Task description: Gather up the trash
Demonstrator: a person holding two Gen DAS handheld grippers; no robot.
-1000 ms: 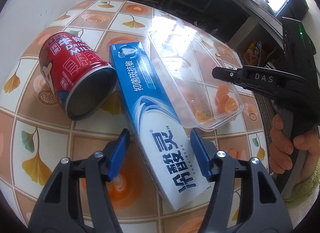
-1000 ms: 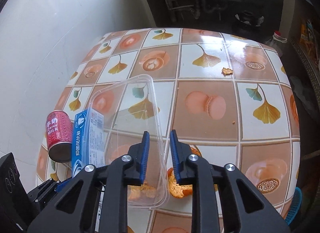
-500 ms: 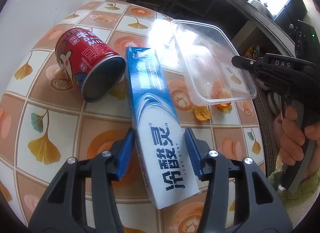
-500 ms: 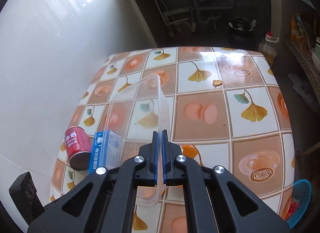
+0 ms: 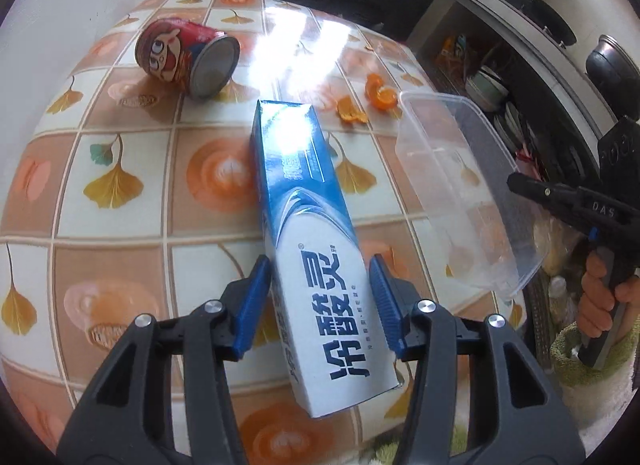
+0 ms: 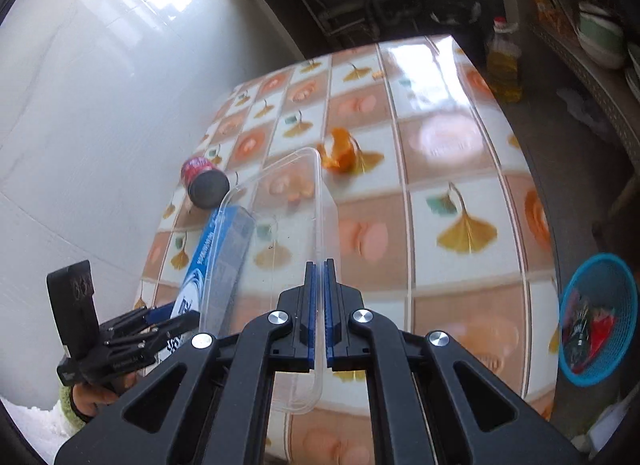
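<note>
The table [image 6: 460,169] with the tiled ginkgo-leaf cloth now carries less than it did a second ago. The clear rectangular plastic container [image 5: 460,185], which lay flat on it over the orange peel, is up in the air at the near right edge of the table. The right tongs [image 6: 319,285] are clenched on its thin rim; their jaws have just been closing on this wall, and now the blue pads press it from both sides. The long blue and white toothpaste box [image 5: 312,233] is also raised at its near end, where before it lay flat beside the container. The left tongs [image 5: 316,293] grasp it across the white printed part, with both pads on its sides; these jaws have just been closing a little too.

Because the container is lifted, the orange peel pieces [image 5: 360,105] are uncovered and stay on the table. The red drink can [image 5: 188,57] lies on its side near the far left corner, untouched and well apart from both tongs.

In my judgement two pieces of trash are now secured, one in each hand. The round blue plastic basket [image 6: 596,313] on the floor to the right already holds some wrappers, so it is probably where they go. The can and the peel remain to be collected.
</note>
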